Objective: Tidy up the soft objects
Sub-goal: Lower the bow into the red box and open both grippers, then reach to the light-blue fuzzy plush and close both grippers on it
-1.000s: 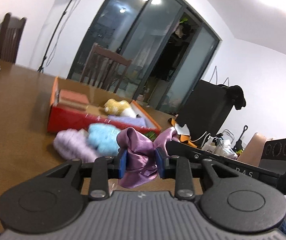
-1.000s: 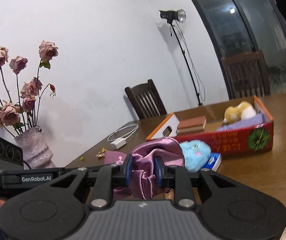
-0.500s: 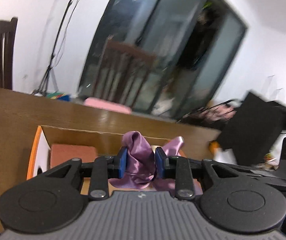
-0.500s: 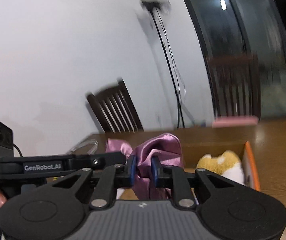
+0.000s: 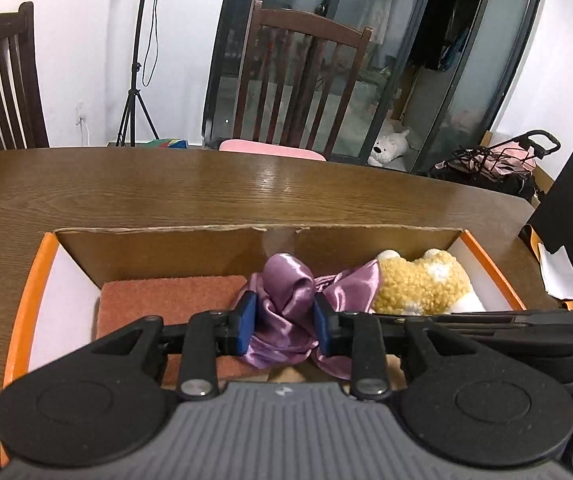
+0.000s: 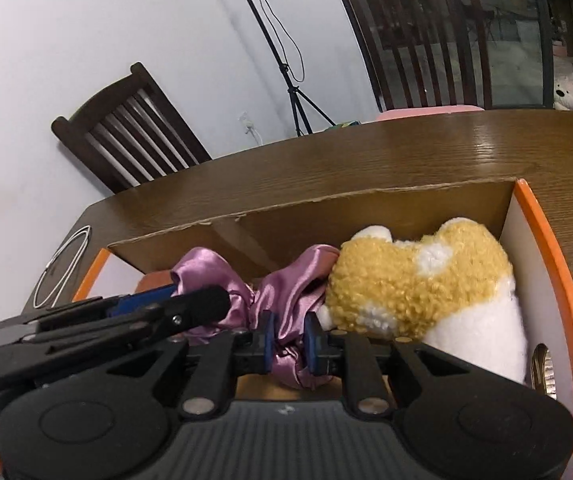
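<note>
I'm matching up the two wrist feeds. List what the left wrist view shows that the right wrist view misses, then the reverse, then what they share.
Left only: the stroller and the full pink mat in the box.
Right only: the white cable on the table.
Both: the box, purple cloth gripped by left tongs and right tongs, yellow plush, white bear, tripod.
</note>
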